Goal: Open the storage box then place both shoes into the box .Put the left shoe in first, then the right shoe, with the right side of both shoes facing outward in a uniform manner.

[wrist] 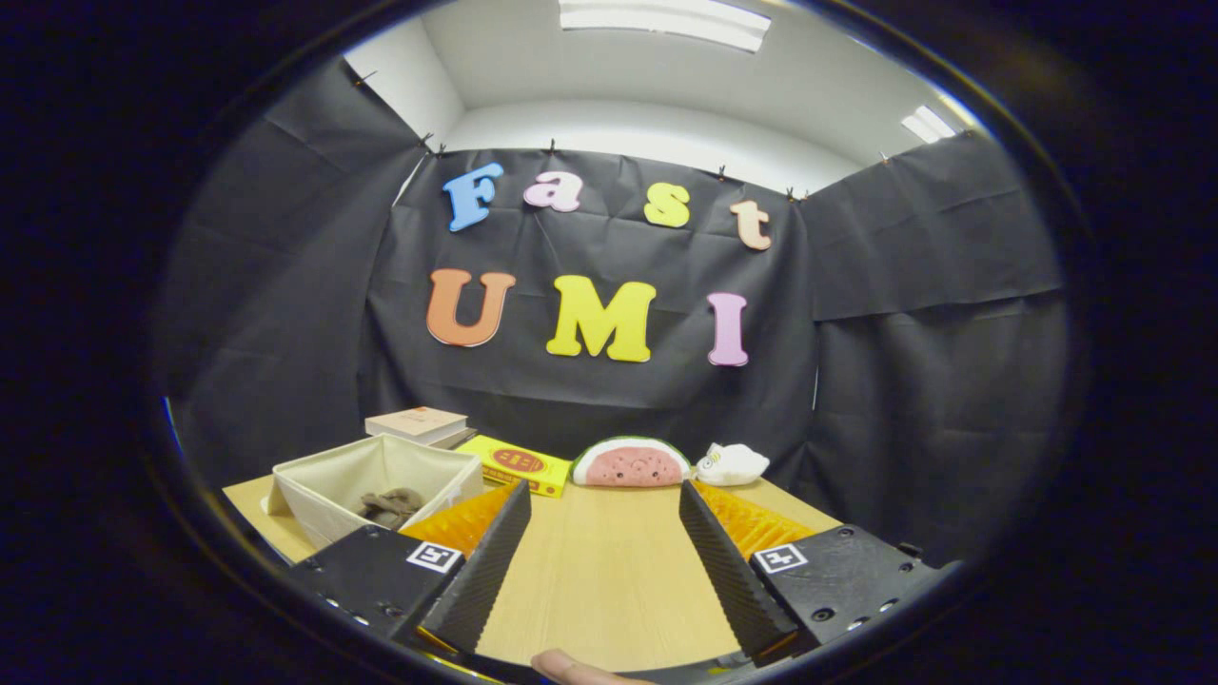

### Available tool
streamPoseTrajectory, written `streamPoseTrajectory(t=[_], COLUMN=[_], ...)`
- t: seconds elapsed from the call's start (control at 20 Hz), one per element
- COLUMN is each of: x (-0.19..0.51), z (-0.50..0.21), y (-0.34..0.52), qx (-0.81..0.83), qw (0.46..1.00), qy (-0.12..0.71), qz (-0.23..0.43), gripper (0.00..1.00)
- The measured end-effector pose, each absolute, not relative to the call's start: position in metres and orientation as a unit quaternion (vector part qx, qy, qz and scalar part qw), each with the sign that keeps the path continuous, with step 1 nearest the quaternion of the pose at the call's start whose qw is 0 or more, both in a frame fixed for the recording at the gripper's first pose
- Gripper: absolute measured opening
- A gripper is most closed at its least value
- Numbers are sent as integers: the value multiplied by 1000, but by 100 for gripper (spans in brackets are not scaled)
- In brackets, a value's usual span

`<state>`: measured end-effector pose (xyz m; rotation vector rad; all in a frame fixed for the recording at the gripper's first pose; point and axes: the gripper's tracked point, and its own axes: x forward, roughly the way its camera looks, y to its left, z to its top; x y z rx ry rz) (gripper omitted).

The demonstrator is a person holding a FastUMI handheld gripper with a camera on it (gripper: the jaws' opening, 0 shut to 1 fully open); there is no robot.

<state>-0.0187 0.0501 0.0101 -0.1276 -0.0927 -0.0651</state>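
My gripper (604, 495) is open above a wooden table (599, 571), its two fingers (485, 561) spread wide with bare tabletop between them. A cream fabric storage box (328, 476) stands open-topped just beyond the left finger, at the table's left side. Inside it lies a small dark brownish object (390, 504); I cannot tell what it is. A fingertip (571, 666) of the person's hand shows at the near end, between the finger bases.
Beyond the box lie two stacked books (419, 425) and a yellow flat packet (519, 464). A watermelon-slice plush (631, 463) and a small white plush (731, 464) sit at the table's far edge against the black cloth wall.
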Motion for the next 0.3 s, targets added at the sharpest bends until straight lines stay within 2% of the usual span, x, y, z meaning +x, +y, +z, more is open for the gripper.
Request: streamPoseTrajectory(t=[0.3], x=[-17], z=[6], y=[46], qx=[-64], qw=[996], qy=[-42], qz=[-34], gripper=[95])
